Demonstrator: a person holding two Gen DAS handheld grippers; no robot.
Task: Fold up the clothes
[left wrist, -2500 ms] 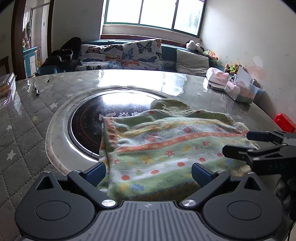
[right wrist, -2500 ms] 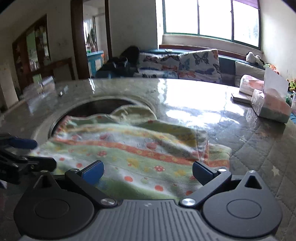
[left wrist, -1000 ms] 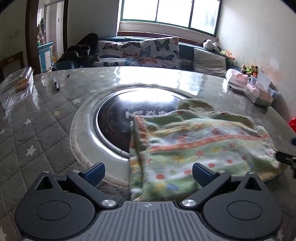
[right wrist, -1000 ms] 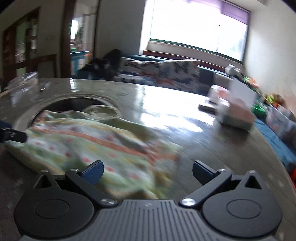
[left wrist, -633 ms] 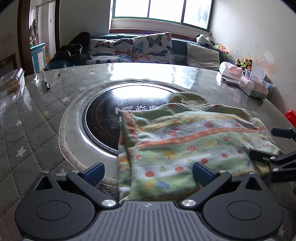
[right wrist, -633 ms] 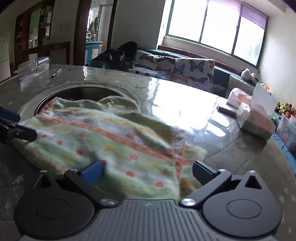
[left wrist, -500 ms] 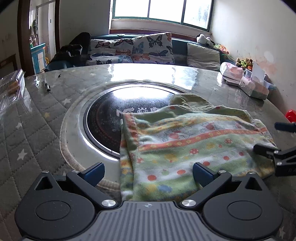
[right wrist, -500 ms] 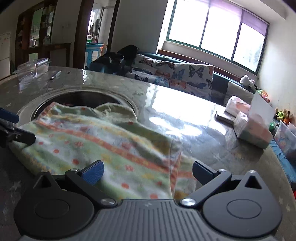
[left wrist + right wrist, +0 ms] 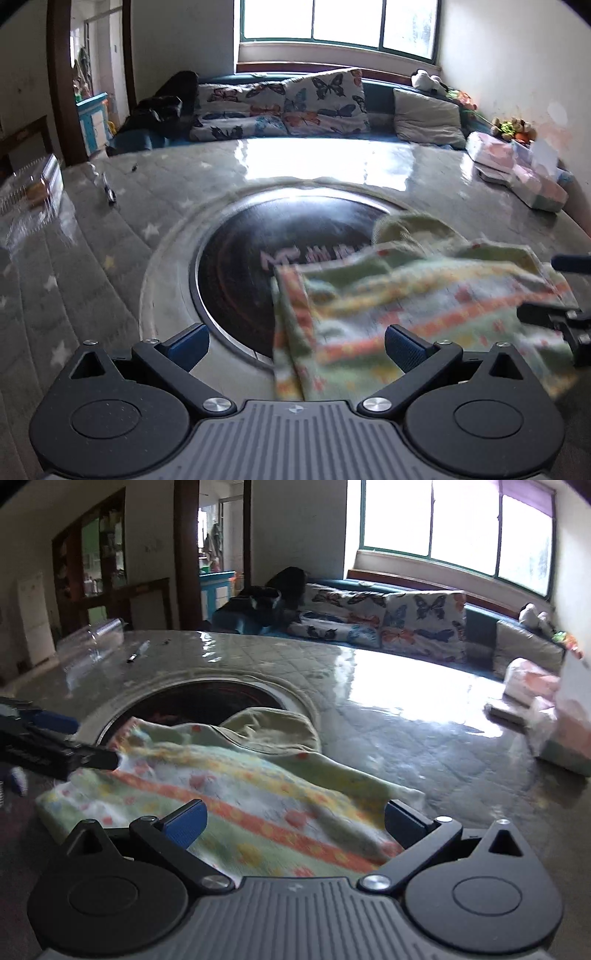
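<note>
A folded green garment with orange stripes and red dots (image 9: 413, 317) lies on the round table, partly over the dark centre disc (image 9: 266, 251). It also shows in the right wrist view (image 9: 236, 790). My left gripper (image 9: 295, 341) is open and empty, low over the garment's left edge. My right gripper (image 9: 293, 821) is open and empty, just above the garment's right part. The right gripper's fingers (image 9: 546, 317) show at the garment's far right edge. The left gripper's fingers (image 9: 55, 753) show at its left edge.
The table has a grey quilted cover (image 9: 92, 258). A pen (image 9: 108, 190) and a clear plastic box (image 9: 33, 188) lie at the left. Tissue packs (image 9: 532, 184) sit at the right. A sofa with butterfly cushions (image 9: 288, 107) stands behind the table.
Both grippers stay open and empty. The left view has swung left, so the garment sits further right in it. The right gripper has come lower and closer over the garment.
</note>
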